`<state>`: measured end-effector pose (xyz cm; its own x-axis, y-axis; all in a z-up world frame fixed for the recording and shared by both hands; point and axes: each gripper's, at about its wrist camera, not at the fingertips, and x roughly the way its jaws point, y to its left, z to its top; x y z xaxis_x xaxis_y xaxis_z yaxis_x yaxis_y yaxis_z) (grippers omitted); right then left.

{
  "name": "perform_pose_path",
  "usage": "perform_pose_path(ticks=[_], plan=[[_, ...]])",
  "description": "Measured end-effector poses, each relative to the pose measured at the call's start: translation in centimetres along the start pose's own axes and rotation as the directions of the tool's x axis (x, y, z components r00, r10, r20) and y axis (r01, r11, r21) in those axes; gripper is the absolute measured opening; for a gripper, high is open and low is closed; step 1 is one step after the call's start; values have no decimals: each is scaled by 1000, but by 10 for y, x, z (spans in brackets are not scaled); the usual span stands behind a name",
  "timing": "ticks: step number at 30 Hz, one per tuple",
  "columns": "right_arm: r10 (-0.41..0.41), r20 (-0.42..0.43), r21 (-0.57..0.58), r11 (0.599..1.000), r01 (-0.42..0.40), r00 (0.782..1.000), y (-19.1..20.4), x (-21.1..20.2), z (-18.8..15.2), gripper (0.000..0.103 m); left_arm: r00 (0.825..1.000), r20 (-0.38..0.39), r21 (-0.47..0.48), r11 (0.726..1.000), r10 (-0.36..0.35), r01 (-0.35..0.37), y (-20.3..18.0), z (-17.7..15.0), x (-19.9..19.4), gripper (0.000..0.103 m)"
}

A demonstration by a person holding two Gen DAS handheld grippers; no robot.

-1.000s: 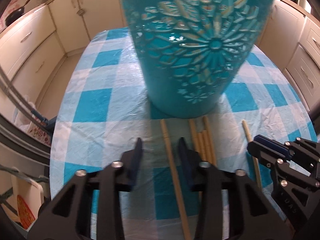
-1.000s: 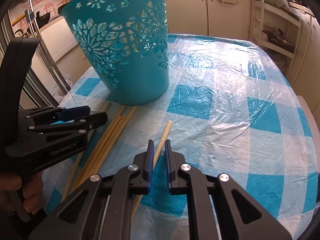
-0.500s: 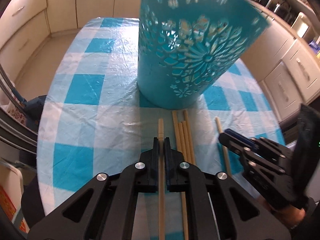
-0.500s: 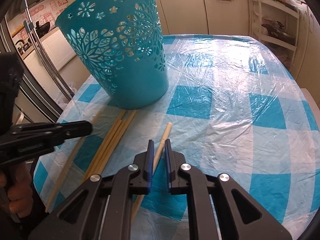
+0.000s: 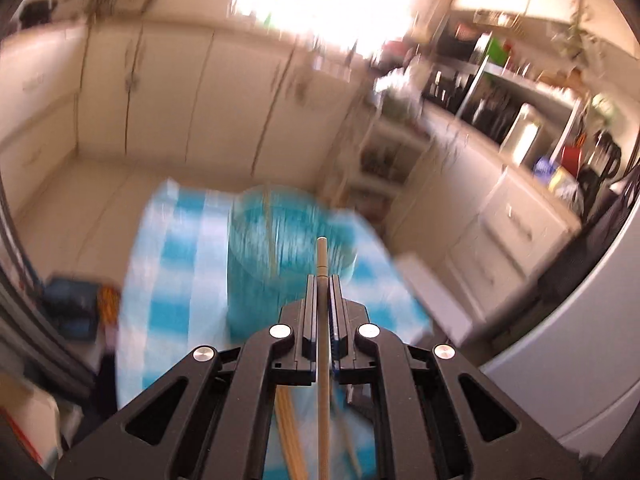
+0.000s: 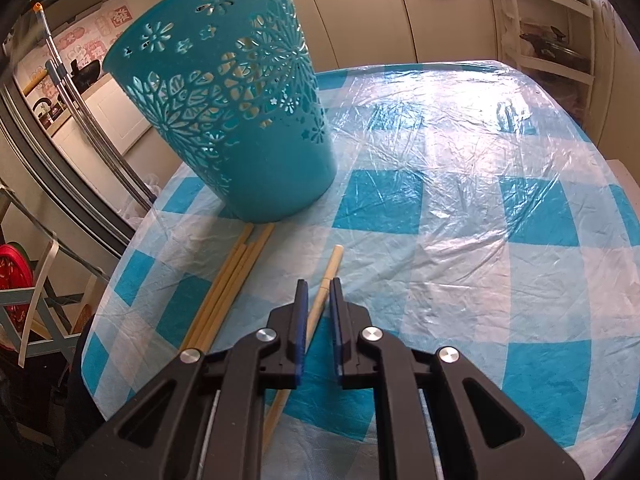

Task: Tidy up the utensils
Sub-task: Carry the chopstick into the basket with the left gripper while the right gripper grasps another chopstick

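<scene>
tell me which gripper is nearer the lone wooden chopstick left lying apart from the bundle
Right. The right gripper straddles the lone wooden chopstick on the checked tablecloth, jaws slightly apart. The left gripper is raised high, clamping another chopstick.

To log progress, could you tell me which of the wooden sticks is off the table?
The stick clamped between the left gripper fingers, raised over the teal basket; the bundle and the single stick lie flat.
</scene>
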<state>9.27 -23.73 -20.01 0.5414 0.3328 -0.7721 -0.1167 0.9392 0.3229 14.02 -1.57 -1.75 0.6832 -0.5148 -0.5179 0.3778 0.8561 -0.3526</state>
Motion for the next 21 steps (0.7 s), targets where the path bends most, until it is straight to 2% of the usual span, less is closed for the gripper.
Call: perform_pose_path(ticks=[3,4,7,13,21], plan=[[13,1,11,1000,-13,1000,-3,-1,0,11,988,152,15,1000,11,-14,-11,27,-10,5],[18,1,16,1000,-18,1000,-4,-1,0,11,977,213,16,1000,21,-25,-14,37,-10,5],[34,2,30,999,-34,999,-8,-4,-1,11,946,317,4,998,64,-69,-19,57,1,5],[59,5,56,997,-59,998,-14,-6,-2,11,910,373,-28,983,179,-182,-17,82,49,5],[74,5,66,995,-74,997,-14,-5,-2,13,906,339,-53,967,252,-249,4,69,99,6]])
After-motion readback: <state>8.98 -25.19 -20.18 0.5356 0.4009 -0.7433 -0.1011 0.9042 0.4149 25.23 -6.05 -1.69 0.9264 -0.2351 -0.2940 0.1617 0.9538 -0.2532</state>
